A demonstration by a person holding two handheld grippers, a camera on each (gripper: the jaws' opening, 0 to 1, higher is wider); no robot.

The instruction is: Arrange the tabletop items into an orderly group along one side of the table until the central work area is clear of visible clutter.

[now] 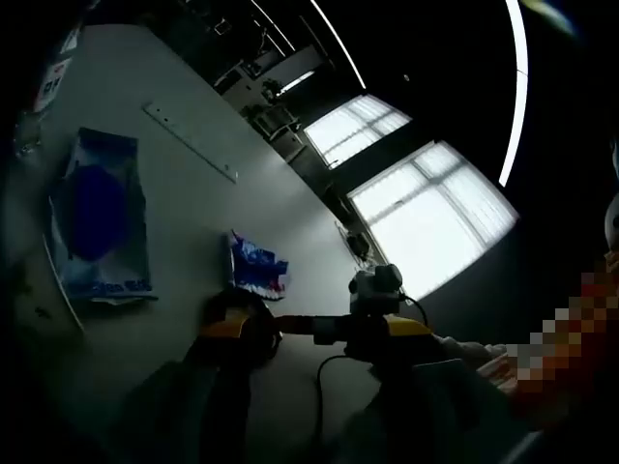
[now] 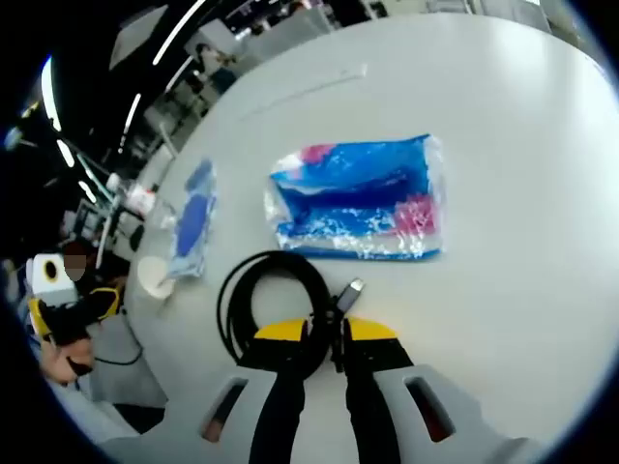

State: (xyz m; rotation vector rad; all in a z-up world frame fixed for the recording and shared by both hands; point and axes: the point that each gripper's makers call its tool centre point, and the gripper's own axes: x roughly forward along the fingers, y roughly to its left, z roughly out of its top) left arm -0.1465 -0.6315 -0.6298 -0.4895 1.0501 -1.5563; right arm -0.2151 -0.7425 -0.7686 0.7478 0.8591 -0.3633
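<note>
From where I steer, the white table (image 2: 503,290) spreads beneath my right gripper (image 2: 324,333), whose two yellow-tipped jaws reach forward low over the surface, pressed nearly together on a coiled black cable (image 2: 271,290). The loop of the cable lies flat on the table just beyond and to the left of the jaw tips, and its silver plug (image 2: 350,290) pokes up just past the narrow gap between the jaws. Beyond the coil, close to it, lies the largest item, a crinkled blue, white and pink plastic packet (image 2: 363,201), flat on the table. Well to the left of it rests a smaller blue pouch (image 2: 193,224), near the table's curved edge, with a small white round object (image 2: 153,275) just beside it. At the far left of the right gripper view, off the table, my left gripper (image 2: 58,290) shows as a yellow and black unit held in a hand (image 2: 66,360).

In the dim left gripper view, the same table (image 1: 184,242) tilts away. A tall blue and white bag (image 1: 97,217) lies at left, a small blue and red packet (image 1: 256,266) sits nearer the centre, and a long pale strip (image 1: 189,140) lies farther off. My left gripper's (image 1: 319,387) jaws rise dark from the bottom; I cannot tell whether they are parted or closed. The right gripper (image 1: 368,324) crosses the view from the right, its yellow tip by a dark coil.
</note>
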